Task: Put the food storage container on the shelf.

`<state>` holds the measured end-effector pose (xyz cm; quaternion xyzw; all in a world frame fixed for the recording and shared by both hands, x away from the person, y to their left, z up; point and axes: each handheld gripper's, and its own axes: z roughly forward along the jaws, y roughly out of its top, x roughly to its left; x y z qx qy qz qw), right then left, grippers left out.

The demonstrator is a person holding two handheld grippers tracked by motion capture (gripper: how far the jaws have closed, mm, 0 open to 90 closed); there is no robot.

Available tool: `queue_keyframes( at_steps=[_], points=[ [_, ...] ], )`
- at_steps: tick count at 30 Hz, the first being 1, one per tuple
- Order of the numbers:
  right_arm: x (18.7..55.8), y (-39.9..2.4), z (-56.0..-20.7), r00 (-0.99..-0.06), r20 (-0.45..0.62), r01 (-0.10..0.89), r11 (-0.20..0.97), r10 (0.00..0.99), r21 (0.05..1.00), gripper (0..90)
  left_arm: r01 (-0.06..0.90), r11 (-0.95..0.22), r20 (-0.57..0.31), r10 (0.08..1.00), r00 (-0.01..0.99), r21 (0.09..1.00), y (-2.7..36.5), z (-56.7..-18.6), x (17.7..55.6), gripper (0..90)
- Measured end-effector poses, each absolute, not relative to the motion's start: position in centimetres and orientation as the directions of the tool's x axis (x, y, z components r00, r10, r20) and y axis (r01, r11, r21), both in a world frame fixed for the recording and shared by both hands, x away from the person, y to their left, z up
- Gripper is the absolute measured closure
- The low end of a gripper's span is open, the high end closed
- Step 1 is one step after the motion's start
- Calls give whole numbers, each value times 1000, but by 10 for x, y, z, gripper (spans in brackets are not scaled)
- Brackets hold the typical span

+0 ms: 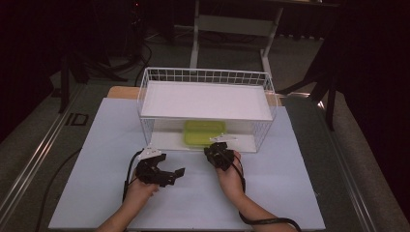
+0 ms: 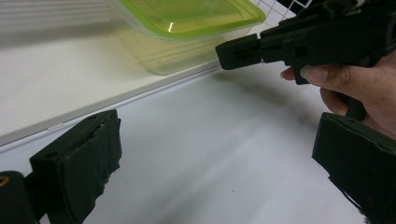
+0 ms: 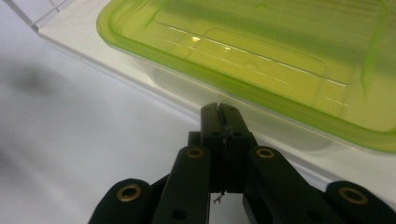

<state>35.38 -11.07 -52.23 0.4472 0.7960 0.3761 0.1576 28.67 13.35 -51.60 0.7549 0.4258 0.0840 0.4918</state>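
A clear box with a lime-green lid [image 1: 204, 132] sits on the white lower board of a wire rack [image 1: 208, 75], under its upper shelf. My right gripper [image 1: 219, 148] is shut with nothing between its jaws, tips just short of the box's near edge [image 3: 261, 51]. In the right gripper view the closed tips [image 3: 221, 112] point at the box's front wall. My left gripper [image 1: 175, 177] rests lower left on the table, jaws open and turned toward the right. Its own view shows its open jaws [image 2: 215, 168], the right gripper [image 2: 238, 53] and the box [image 2: 187, 18].
The rack's white upper shelf [image 1: 205, 100] overhangs the box, leaving a low slot. A white sheet [image 1: 193, 203] covers the table in front of the rack. Cables trail from both grippers toward the near edge. A table frame [image 1: 232, 24] stands on the dark floor beyond.
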Motion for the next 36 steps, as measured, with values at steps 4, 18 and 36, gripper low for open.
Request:
queue_keyframes(
  at_steps=[4, 18, 36],
  points=[
    [359, -107, -523, -547, 75, 589, 320, 834, 742, 898, 565, -156, -293, 726, 622, 811, 134, -519, 287, 22],
    [383, -102, -525, -514, 52, 580, 302, 856, 757, 889, 570, -154, -301, 723, 622, 807, 134, -521, 287, 22],
    [398, -100, -524, -488, 54, 586, 281, 871, 760, 890, 570, -146, -312, 715, 625, 808, 135, -520, 286, 22]
  ],
)
